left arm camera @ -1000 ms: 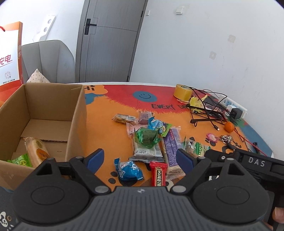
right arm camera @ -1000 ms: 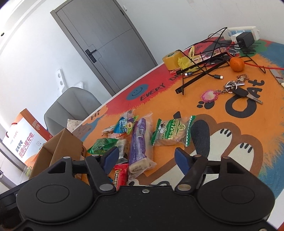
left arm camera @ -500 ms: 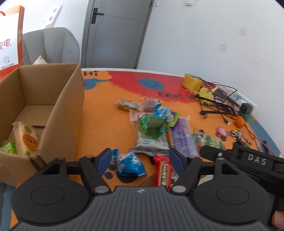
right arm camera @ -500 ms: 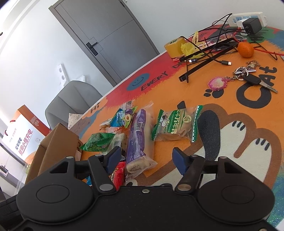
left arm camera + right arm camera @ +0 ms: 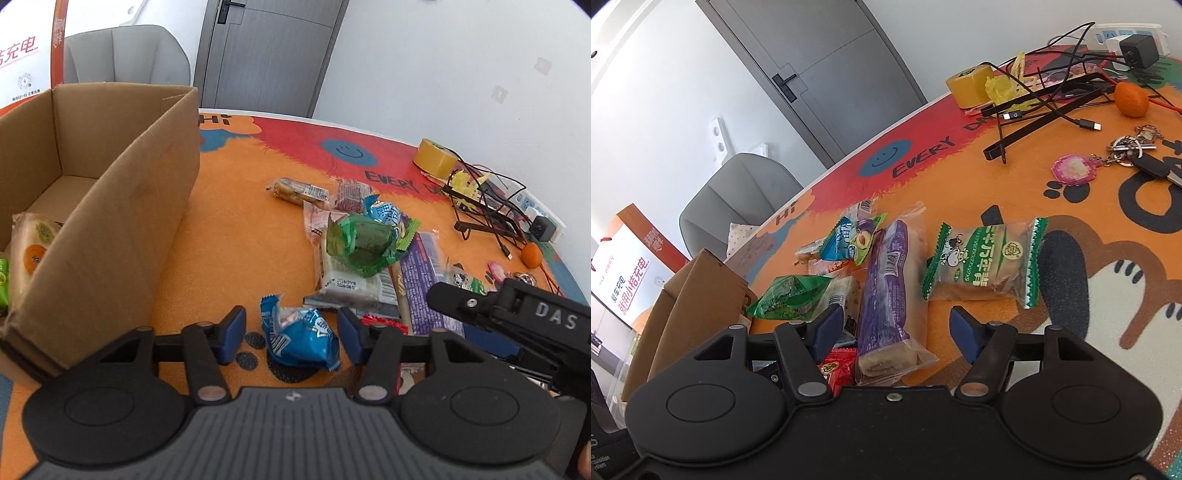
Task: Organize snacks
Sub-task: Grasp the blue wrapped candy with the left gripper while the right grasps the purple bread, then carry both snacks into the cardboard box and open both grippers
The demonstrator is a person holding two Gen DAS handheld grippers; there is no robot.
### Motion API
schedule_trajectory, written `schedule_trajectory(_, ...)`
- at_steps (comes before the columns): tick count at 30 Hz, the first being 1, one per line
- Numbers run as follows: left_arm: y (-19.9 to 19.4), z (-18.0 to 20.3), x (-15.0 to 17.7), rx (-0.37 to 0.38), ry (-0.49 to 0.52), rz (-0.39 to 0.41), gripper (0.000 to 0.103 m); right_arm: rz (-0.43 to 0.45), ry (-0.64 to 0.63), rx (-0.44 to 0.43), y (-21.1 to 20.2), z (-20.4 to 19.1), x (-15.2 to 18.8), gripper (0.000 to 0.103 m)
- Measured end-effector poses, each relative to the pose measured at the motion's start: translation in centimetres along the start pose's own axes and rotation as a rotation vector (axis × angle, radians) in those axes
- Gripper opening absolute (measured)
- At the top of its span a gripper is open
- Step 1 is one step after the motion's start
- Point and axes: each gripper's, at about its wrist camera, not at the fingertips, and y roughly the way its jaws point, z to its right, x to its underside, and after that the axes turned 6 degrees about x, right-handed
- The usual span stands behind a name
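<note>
My left gripper is low over the orange mat, its jaws closing around a blue snack packet. The packet lies between the blue pads, with a gap still showing on the left side. To its left stands an open cardboard box holding an orange-labelled bread packet. My right gripper is open, its pads either side of the near end of a long purple snack without touching it. A green packet, a green-and-white cake packet and a red packet lie around it.
A yellow tape roll, a black wire stand with cables, a tangerine and keys sit at the mat's far right. A grey chair and a door stand behind the table.
My left gripper has sunk toward the blue packet and its jaws have narrowed around it. My right gripper has come closer over the purple snack, its jaws slightly narrower.
</note>
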Motion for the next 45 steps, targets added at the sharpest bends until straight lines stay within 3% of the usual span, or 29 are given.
schedule_trajectory(2,0.1,0.0,0.0,0.011,-0.004,-0.001,0.036,-0.007,-0.006,0.005,0.5,-0.3,-0.1,0.065)
schedule_trajectory(7,-0.2,-0.2,-0.1,0.039,-0.013,0.001,0.029,0.008,-0.055,0.043,1.3,-1.6,0.1,0.061)
schedule_trajectory(9,-0.5,-0.3,-0.1,0.041,-0.015,0.012,0.028,-0.002,-0.077,0.054,1.5,-2.0,0.2,0.045)
schedule_trajectory(15,-1.4,-0.4,-0.1,0.048,-0.014,0.021,0.028,0.001,-0.085,0.037,0.6,-1.8,0.9,0.029)
schedule_trajectory(30,-5.5,0.4,-0.9,0.074,0.018,0.101,0.027,0.092,0.008,-0.028,-4.1,-0.4,0.6,0.024)
schedule_trajectory(45,-10.0,-1.2,-3.1,0.062,0.007,0.196,0.027,0.121,-0.035,-0.125,-5.9,-4.3,0.1,0.024)
